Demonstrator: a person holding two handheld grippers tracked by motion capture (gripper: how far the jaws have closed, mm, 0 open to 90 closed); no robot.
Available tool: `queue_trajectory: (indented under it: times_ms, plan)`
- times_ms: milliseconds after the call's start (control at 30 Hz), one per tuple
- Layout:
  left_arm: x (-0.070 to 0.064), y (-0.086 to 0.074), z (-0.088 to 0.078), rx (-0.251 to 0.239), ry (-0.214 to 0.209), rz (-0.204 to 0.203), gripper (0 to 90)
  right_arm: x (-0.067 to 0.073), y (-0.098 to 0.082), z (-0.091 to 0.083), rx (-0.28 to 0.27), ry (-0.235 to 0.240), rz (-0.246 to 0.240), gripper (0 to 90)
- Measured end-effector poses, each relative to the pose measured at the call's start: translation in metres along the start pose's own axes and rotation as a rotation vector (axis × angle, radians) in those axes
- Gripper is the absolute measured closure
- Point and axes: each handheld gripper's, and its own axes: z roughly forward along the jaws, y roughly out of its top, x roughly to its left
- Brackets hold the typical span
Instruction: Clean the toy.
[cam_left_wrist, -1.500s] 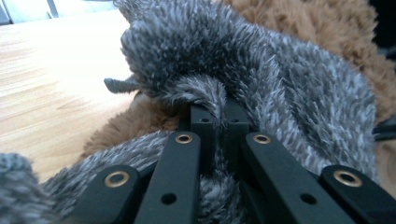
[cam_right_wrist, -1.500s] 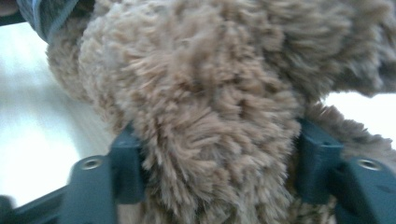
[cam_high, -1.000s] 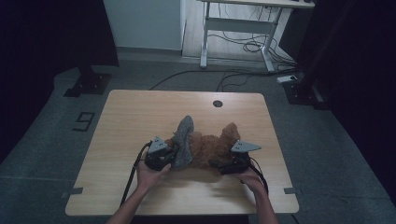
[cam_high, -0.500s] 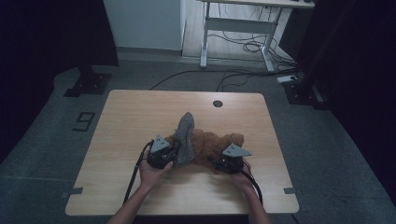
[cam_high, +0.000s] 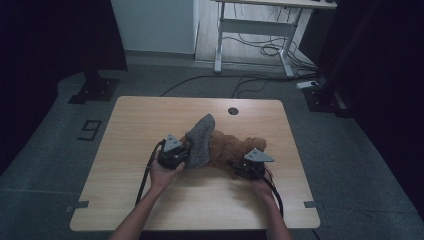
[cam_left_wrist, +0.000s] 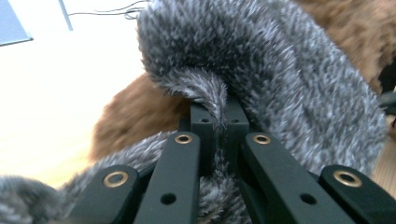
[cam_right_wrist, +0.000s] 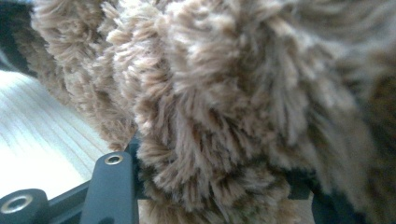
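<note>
- The left gripper (cam_high: 176, 156) pinches a fold of the grey fuzzy cloth (cam_high: 200, 140), lifted at table (cam_high: 150, 120) centre; so little pile could slip free.
- The right gripper (cam_high: 248, 169), jaws just closing, bites the brown fuzzy cloth (cam_high: 230, 150) lying beside; pulling may drag both.

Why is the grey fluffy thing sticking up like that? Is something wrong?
Nothing looks broken. The grey fur piece stands up askew because the left gripper pinches a fold of it. It leans on the brown fur, bunched in a heap where the right gripper bites in.
</note>
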Motion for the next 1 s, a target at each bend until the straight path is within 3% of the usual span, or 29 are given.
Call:
queue_trajectory:
  times_ms: [100,233,300,367,533,633,733,833,900,1000]
  plan:
    - [0.013,-0.013,-0.013,0.018,0.066,-0.004,85.9,0.0,-0.001,-0.002,0.001,0.002,0.008,44.3]
    - [0.04,-0.035,-0.021,0.066,0.096,-0.081,85.9,-0.003,-0.002,-0.001,-0.007,0.004,0.031,44.4]
    - [0.049,-0.037,-0.029,0.044,0.092,-0.115,86.0,-0.004,-0.003,-0.001,-0.009,0.004,0.037,44.4]
    - [0.05,-0.029,-0.037,-0.003,0.077,-0.127,86.1,-0.004,-0.003,-0.001,-0.009,0.005,0.038,44.4]
    - [0.028,0.015,-0.045,-0.094,0.011,-0.082,86.1,-0.001,-0.002,-0.001,-0.013,0.005,0.027,44.4]
    - [0.004,0.04,-0.034,-0.113,-0.048,-0.047,86.0,0.001,-0.002,-0.003,-0.012,0.004,0.011,44.4]
    - [-0.023,0.056,-0.011,-0.096,-0.113,-0.028,86.0,0.003,-0.002,-0.003,-0.017,0.008,0.005,44.4]
    - [-0.046,0.058,0.02,-0.03,-0.135,-0.015,85.8,0.003,-0.002,-0.004,-0.02,0.01,0.006,44.3]
    - [-0.055,0.052,0.039,-0.004,-0.124,-0.017,85.9,0.003,-0.002,-0.004,-0.017,0.012,0.003,44.3]
    - [-0.055,0.048,0.044,-0.016,-0.106,-0.029,85.9,0.001,-0.004,-0.005,-0.007,0.014,0.005,44.1]
